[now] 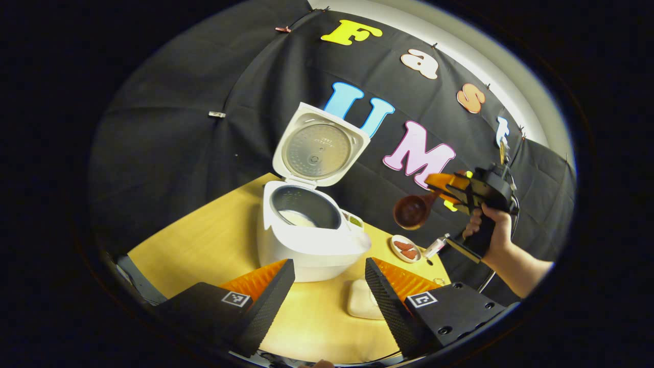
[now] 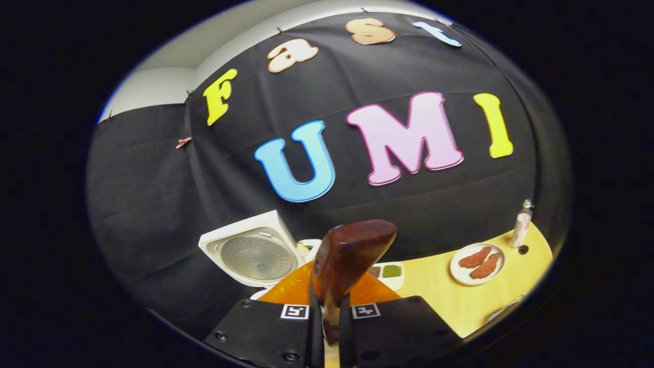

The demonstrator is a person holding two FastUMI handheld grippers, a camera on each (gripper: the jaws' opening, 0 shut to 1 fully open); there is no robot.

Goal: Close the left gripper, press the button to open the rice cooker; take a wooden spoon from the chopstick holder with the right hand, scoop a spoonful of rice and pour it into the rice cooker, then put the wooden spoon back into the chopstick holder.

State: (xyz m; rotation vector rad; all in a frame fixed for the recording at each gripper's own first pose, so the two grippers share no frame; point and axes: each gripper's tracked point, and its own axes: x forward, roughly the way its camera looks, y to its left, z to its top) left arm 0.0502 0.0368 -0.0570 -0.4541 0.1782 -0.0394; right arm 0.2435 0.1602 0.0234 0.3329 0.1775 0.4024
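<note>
My right hand-held gripper (image 2: 324, 327) is clamped on the wooden spoon (image 2: 347, 260) handle, bowl raised above the counter (image 1: 204, 240), right of the rice cooker (image 1: 306, 235), lid up. Left hand-held gripper (image 1: 329, 291) gapes wide, holding nothing, facing the cooker.

The left gripper (image 1: 329, 286) is held low, its two fingers spread wide apart with nothing between them. The right gripper (image 2: 331, 319) is raised in the air, carried by a hand (image 1: 485, 230) with the forearm angled upward, and its fingers are pressed together on the wooden spoon (image 2: 347, 260).
</note>
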